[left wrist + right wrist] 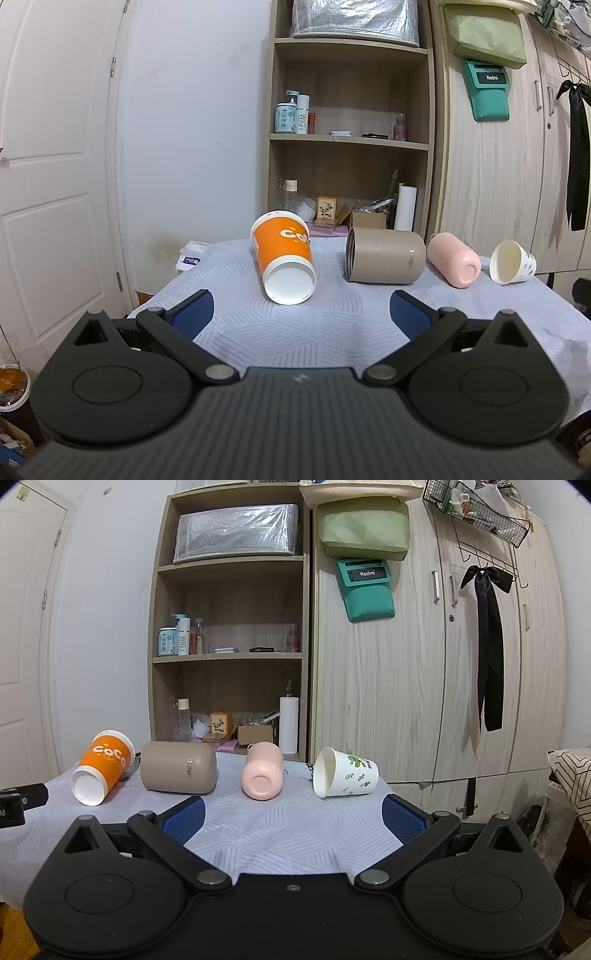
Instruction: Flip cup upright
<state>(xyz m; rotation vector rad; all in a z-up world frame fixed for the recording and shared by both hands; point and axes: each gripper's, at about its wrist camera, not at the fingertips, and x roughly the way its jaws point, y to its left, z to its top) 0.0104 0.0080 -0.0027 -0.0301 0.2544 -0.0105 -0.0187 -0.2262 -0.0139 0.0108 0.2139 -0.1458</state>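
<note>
1. Cups: 4 in a row along the far edge of the table with the pale patterned cloth (288,834), all lying on their sides, none upright.
2. Nearest the far left corner: orange paper cup with white rim and "CoCo" lettering (286,256) (103,771), tipped over, white base turned toward the near edge.
3. Next along the far edge: taupe cylindrical tumbler (384,254) (179,768), on its side, open mouth facing left toward the orange cup, just beside it but apart.
4. Then: pink matte mug (454,264) (262,771), on its side, round base toward the near edge.
5. Nearest the far right corner: white paper cup with green leaf print (511,262) (345,773), on its side, open mouth toward the left in the right wrist view, apart from the pink mug.
6. Left gripper (301,314): blue-padded fingers spread wide, pinching nothing, hovering over the near left part of the cloth, short of the orange cup.
7. Right gripper (293,816): blue-padded fingers spread wide, holding nothing, over the near right part of the cloth, short of the pink mug and leaf-print cup.
8. Behind the far edge: wooden open shelf unit (229,657) with bottles and boxes, and pale wood wardrobe (424,664) beside it.
</note>
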